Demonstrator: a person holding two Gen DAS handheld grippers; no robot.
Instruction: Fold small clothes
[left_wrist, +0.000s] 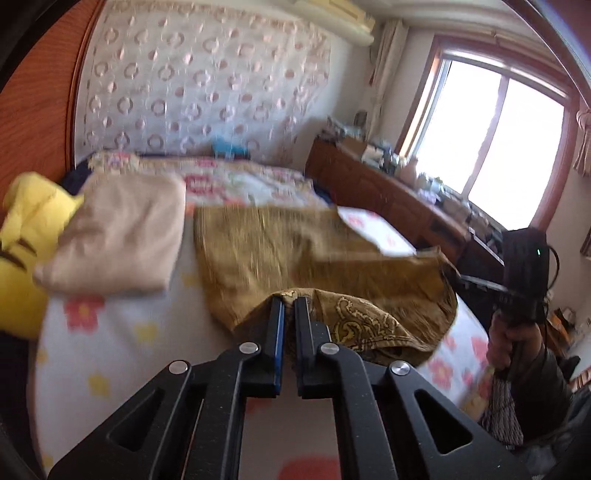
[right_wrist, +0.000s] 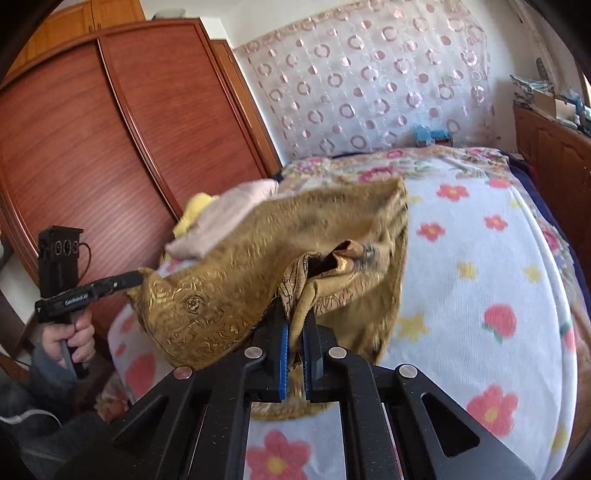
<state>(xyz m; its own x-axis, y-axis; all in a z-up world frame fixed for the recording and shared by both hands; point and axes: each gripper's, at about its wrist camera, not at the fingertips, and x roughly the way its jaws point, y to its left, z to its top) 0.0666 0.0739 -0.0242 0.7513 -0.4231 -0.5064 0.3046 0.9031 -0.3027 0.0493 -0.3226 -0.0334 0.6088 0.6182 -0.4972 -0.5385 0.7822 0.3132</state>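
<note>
Your left gripper (left_wrist: 290, 306) and right gripper (right_wrist: 295, 325) each pinch a near corner of the golden patterned garment (left_wrist: 295, 247), lifted off the floral bedspread (right_wrist: 480, 258). Raise both corners evenly, keeping the edge taut.

Item count: one gold patterned garment (right_wrist: 229, 295); one folded beige garment (left_wrist: 122, 236); one yellow garment (left_wrist: 26, 236); two grippers, left gripper (left_wrist: 290, 306) and right gripper (right_wrist: 295, 325); one bed (right_wrist: 480, 280).

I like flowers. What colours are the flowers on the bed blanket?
Red and yellow flowers on a white blanket, clearest in the right wrist view.
</note>
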